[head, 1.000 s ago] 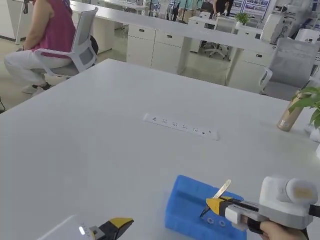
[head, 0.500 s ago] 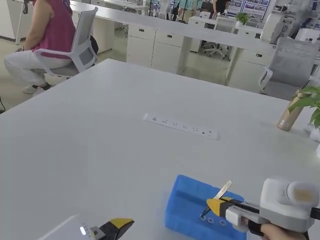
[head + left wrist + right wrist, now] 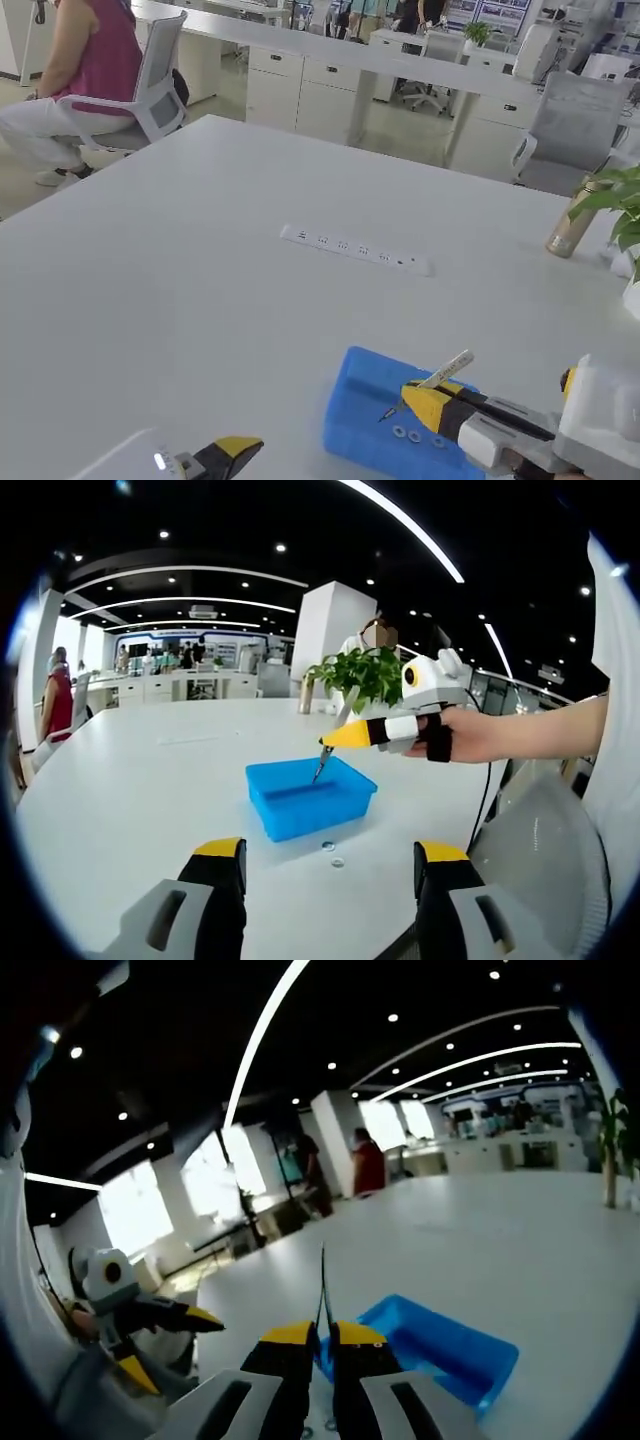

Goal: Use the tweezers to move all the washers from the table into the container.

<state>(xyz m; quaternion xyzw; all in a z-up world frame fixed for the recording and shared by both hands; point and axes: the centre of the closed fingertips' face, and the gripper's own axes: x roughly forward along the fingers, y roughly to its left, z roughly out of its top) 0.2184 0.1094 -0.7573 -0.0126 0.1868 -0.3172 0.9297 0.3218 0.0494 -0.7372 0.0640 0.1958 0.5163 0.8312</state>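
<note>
We show the right hand-held gripper (image 3: 415, 398) pinching the tweezers (image 3: 445, 370) above the blue container (image 3: 350, 425). The left hand-held gripper (image 3: 330, 851) is spread; washers (image 3: 337, 862) lie on the counter (image 3: 150, 780).

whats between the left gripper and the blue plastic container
A few small metal washers on the white table, just before the blue plastic container; seen in the left gripper view.

Table (image 3: 200, 250): smooth matt white top. Container (image 3: 350, 400): blue plastic, slight sheen. Tweezers (image 3: 447, 367): bright bare metal. Washers (image 3: 418, 436): sm., metal, grey. Power strip (image 3: 355, 250): white plastic, matt. Right gripper (image 3: 408, 399): smooth yellow/white plastic.
</note>
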